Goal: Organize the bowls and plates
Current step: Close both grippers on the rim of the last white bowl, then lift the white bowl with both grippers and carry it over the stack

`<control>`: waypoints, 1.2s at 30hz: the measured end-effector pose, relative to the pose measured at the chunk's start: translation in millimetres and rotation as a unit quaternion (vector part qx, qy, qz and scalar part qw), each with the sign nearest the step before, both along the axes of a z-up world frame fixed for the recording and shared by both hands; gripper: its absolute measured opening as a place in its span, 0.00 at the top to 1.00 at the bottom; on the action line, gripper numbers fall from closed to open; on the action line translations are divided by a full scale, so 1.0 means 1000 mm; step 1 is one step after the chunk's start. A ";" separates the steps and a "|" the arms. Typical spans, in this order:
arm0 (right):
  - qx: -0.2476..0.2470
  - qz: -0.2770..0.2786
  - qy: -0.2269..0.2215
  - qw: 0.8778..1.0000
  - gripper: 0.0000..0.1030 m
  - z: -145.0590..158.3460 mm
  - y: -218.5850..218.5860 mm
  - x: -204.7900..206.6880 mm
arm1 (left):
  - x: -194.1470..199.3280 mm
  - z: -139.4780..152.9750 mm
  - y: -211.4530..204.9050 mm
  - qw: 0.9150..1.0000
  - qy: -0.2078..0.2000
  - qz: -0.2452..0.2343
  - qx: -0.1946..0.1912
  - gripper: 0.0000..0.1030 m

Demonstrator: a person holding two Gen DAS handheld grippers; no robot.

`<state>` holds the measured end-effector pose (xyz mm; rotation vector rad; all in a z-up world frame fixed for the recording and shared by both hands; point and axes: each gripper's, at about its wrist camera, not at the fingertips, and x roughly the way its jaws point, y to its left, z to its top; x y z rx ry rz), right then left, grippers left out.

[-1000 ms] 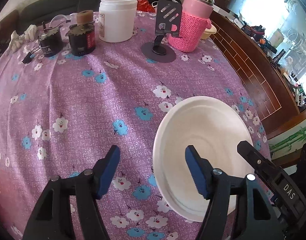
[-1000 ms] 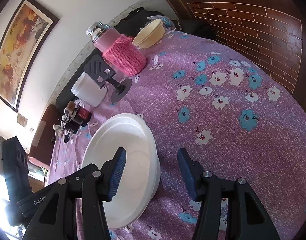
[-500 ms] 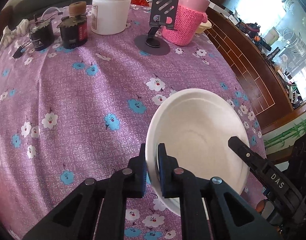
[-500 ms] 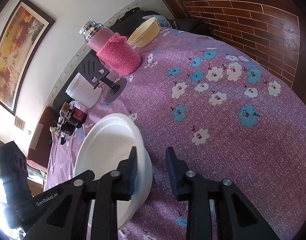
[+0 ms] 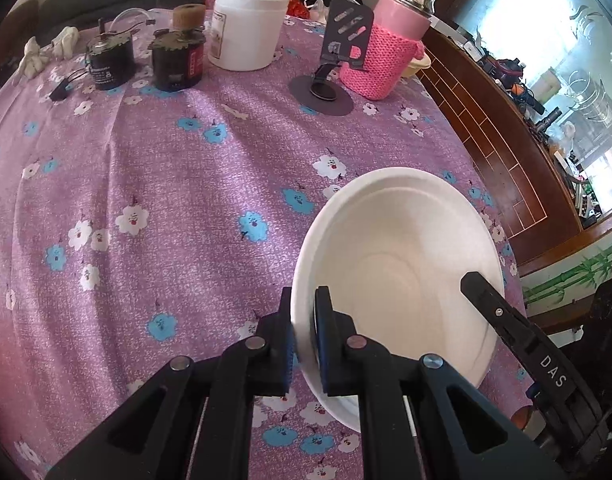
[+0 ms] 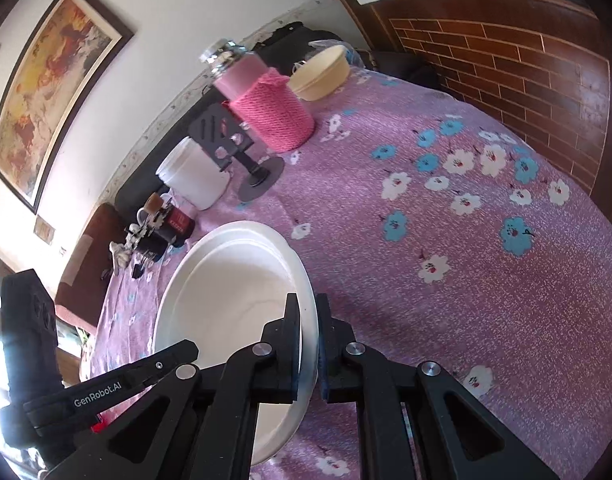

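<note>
A white bowl (image 5: pixel 401 264) sits on the purple flowered tablecloth (image 5: pixel 166 184), with a second white rim nested in it. My left gripper (image 5: pixel 304 316) is shut on the bowl's left rim. My right gripper (image 6: pixel 307 320) is shut on the opposite rim of the same bowl (image 6: pixel 234 288). The right gripper's finger shows in the left wrist view (image 5: pixel 489 304), and the left gripper shows in the right wrist view (image 6: pixel 146 372). A cream bowl (image 6: pixel 319 72) stands at the far edge behind the pink flask.
At the table's far side stand a pink knit-sleeved flask (image 5: pixel 389 52), a black phone stand (image 5: pixel 333 60), a white tub (image 5: pixel 248 26) and two dark jars (image 5: pixel 178 60). A brick-pattern wall (image 6: pixel 505 60) borders the table's right.
Both grippers went from open beside the bowl to shut on its rim, one on each side. The bowl has stayed in about the same place.
</note>
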<state>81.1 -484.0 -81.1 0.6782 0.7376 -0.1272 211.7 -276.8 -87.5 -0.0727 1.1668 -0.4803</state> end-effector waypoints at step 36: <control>-0.016 0.294 -0.080 0.953 0.92 0.098 0.392 0.015 | -0.136 0.123 0.397 0.953 -0.105 0.280 0.055 0.90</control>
